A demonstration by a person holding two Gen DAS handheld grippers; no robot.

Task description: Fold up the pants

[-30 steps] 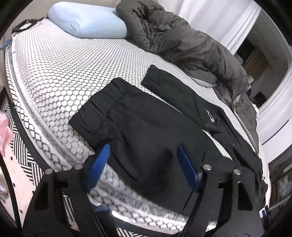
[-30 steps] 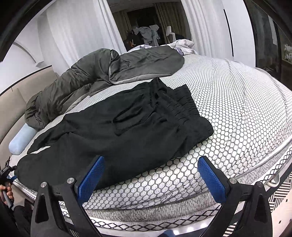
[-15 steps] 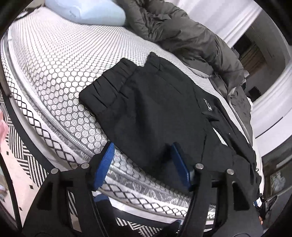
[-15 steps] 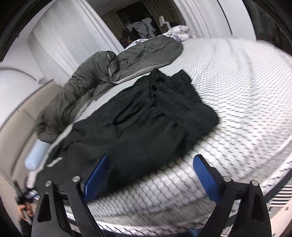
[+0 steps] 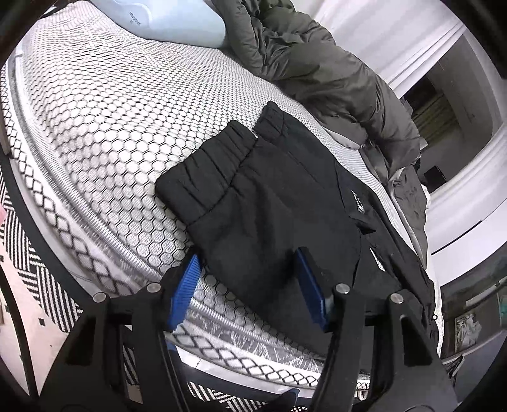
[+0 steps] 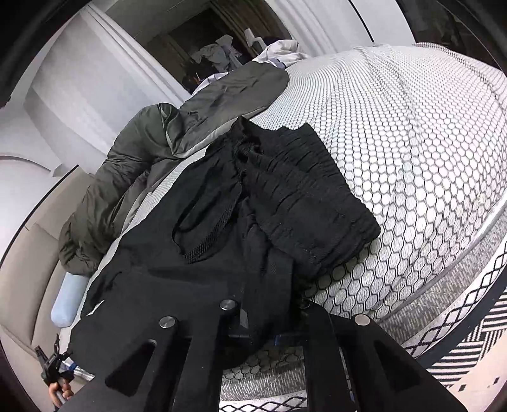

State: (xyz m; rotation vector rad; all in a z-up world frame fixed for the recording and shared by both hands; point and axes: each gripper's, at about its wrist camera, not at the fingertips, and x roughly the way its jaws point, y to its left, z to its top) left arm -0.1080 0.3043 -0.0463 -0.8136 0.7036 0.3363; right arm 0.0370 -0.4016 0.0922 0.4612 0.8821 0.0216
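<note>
Pants (image 5: pixel 279 206): black, lying flat along the near edge of the bed (image 5: pixel 104 104), hems toward the pillow (image 5: pixel 177 22), waistband at the other end.
Right gripper (image 6: pixel 269 320): I have just closed its jaws on the pants' near edge below the waistband; fabric bunches into them.
Left gripper (image 5: pixel 250 294): jaws half open and just narrowing, straddling the near edge by the hems; pads not yet pressing.
Reason, as I judge: both ends are being secured to lift one long edge for a fold.
</note>
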